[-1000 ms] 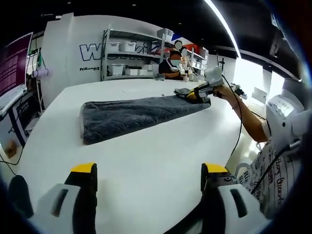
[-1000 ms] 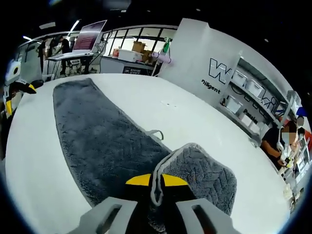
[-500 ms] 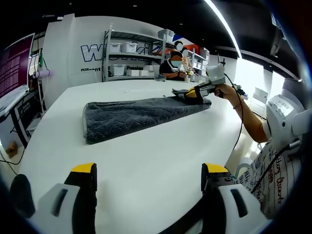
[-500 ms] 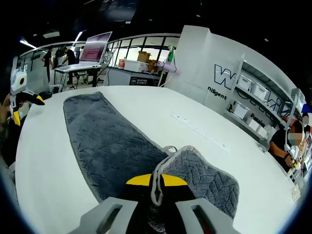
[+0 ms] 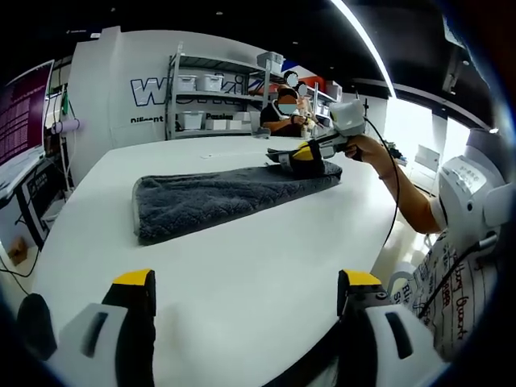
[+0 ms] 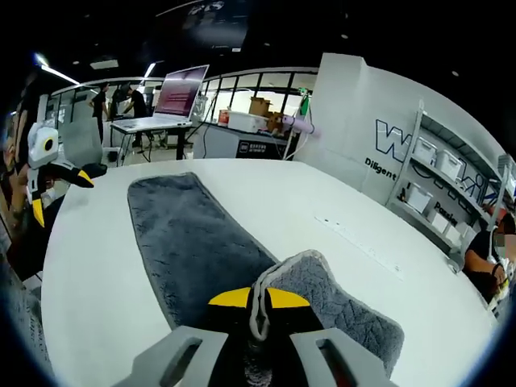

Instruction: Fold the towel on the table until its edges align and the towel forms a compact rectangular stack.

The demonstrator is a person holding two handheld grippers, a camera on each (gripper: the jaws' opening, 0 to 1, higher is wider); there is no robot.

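Observation:
A dark grey towel (image 5: 218,197) lies stretched out as a long strip on the white table (image 5: 242,258). At its far right end the right gripper (image 5: 305,153), held by a person's hand (image 5: 367,149), is shut on the towel's end and holds it raised over the strip. In the right gripper view that gripper (image 6: 258,300) pinches the folded-up towel edge (image 6: 318,294), with the flat towel (image 6: 189,238) running away ahead of it. The left gripper (image 5: 246,282) hovers open over bare table near the front edge, well short of the towel. It also appears as the left gripper (image 6: 48,173) at the left.
Shelves with white bins (image 5: 205,97) line the back wall, and a person (image 5: 284,111) sits beyond the table. A desk with a monitor (image 6: 179,90) stands past the towel's far end. The table edge (image 5: 379,242) curves close to the person's arm.
The right gripper has carried the pinched towel end a little way along the strip toward the other end, lifting it slightly. The left gripper has stayed open in about the same place.

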